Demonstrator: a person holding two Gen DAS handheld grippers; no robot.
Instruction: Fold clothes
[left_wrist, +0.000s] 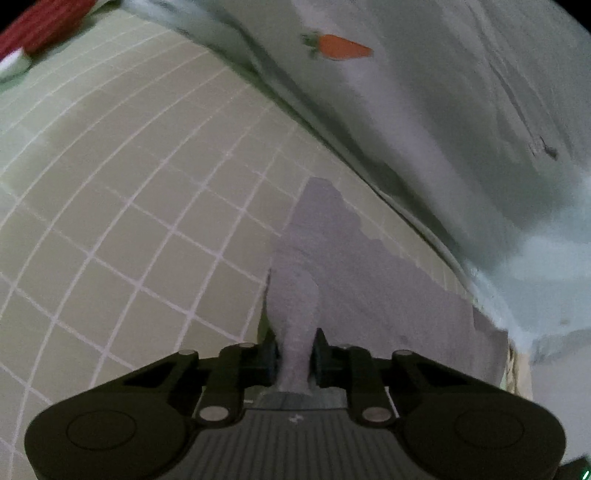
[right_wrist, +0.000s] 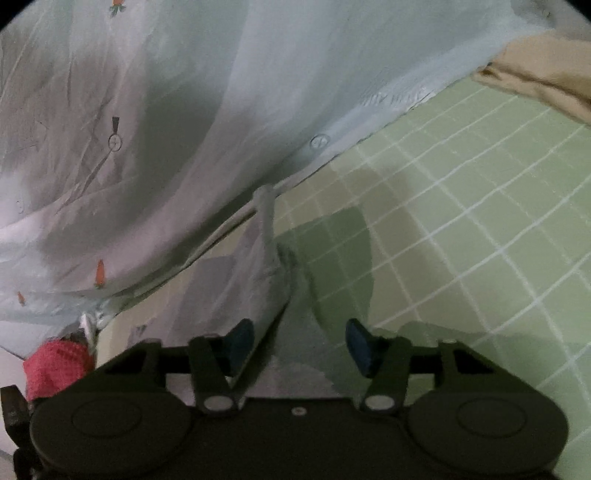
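A pale blue garment (left_wrist: 461, 110) printed with small carrots (left_wrist: 343, 47) lies spread over a green checked mat (left_wrist: 129, 184). My left gripper (left_wrist: 295, 358) is shut on a bunched fold of the garment's edge, which rises between the two pads. In the right wrist view the same garment (right_wrist: 184, 110) shows its buttoned edge (right_wrist: 319, 141). A corner of it (right_wrist: 269, 273) drops down toward my right gripper (right_wrist: 301, 343). That gripper's blue pads (right_wrist: 242, 339) stand well apart; the cloth rests against the left pad only.
A red knitted item (right_wrist: 55, 365) lies at the mat's edge and also appears in the far left corner (left_wrist: 40, 26). A beige garment (right_wrist: 546, 81) lies at the upper right. Bare green mat (right_wrist: 480, 240) stretches to the right.
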